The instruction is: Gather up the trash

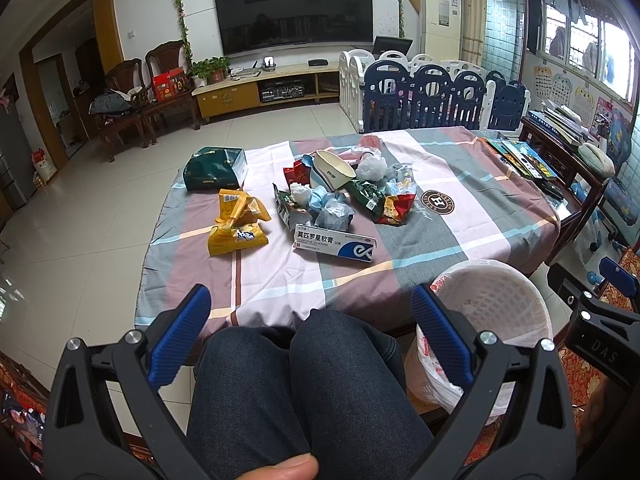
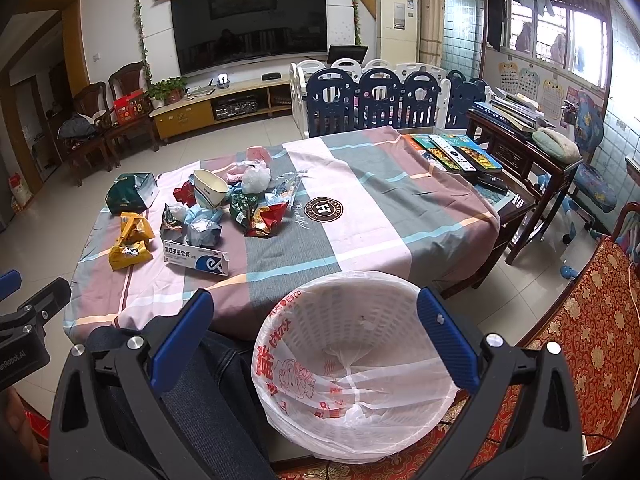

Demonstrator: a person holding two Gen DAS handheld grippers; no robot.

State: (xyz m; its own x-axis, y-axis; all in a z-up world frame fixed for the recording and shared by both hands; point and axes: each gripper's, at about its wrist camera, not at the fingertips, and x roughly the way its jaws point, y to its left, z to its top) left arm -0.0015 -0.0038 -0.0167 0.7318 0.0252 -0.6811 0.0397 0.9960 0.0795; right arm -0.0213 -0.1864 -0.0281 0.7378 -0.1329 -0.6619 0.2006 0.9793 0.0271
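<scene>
The trash is lying scattered on the left half of the table point(image 1: 460, 216), which is wearing a checked cloth: a long white ointment box point(image 1: 335, 243) is sitting nearest the seated person, a yellow snack bag point(image 1: 237, 226) is resting just beside it to the left, and behind them crumpled wrappers point(image 1: 384, 200), balled plastic and a tipped paper bowl point(image 1: 334, 168) are piling together, with a dark green packet point(image 1: 214, 168) sitting apart at the far left. All of this is looking light and easily crushed; the foil bags are probably going to slip and crackle, so pinching a folded edge or a bunched corner seems wisest, while the box is stiff enough to be taken across its narrow sides. The white basket point(image 2: 352, 360), lined with a thin printed bag, is waiting by the person's knees, below the table's near edge and apparently empty. The left gripper point(image 1: 311, 338) and the right gripper point(image 2: 314, 340) are both hovering short of the table, jaws spread wide and holding nothing.
</scene>
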